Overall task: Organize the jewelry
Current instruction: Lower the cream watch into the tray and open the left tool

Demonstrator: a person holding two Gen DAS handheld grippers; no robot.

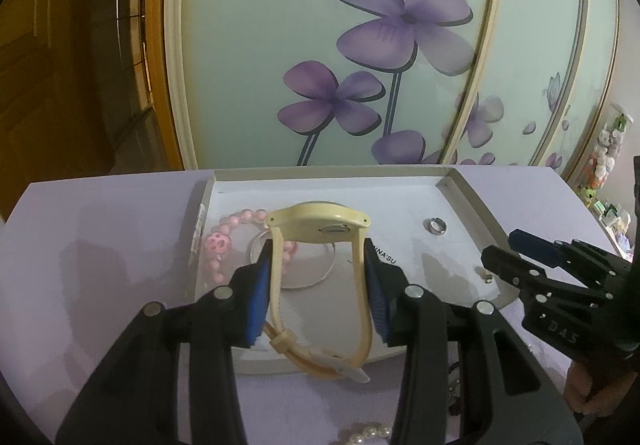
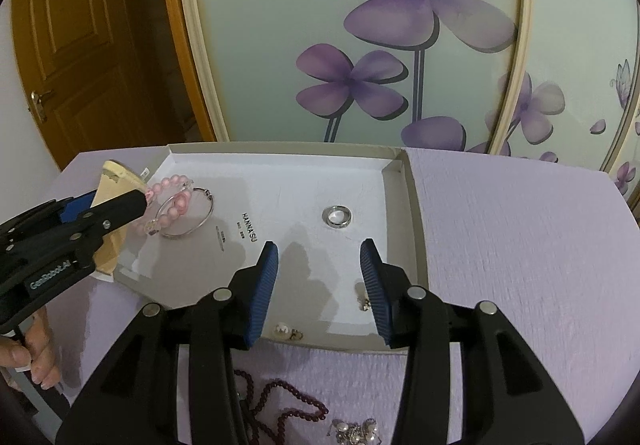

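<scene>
The left claw [image 1: 316, 257] is closed partway on the cream watch [image 1: 318, 245], its blue pads pressing the strap on both sides, the watch held above the tray [image 1: 468, 193] with the pink bracelet [image 1: 224, 241] and a wire hoop [image 2: 186, 213] just beyond its left finger. The right claw [image 2: 319, 259] stands wide open and holds nothing, over the tray's near edge. A ring [image 2: 337, 215] lies ahead between its fingers, a pearl earring [image 2: 282, 329] lies by its left pad, and dark beads [image 2: 280, 405] lie on the table beneath it.

From my left wrist view, the cream plastic wristwatch [image 1: 316, 277] covers part of the pink bead bracelet [image 1: 224, 241] and thin silver bangle [image 1: 288, 265]. The white pearl strand [image 1: 366, 435] is cut off at the bottom edge. On my right view, the dark red bead necklace [image 2: 280, 405] runs under my right gripper [image 2: 319, 285]; the tiny pieces near the shallow white cardboard tray's [image 2: 416, 205] front edge are too small to identify.
</scene>
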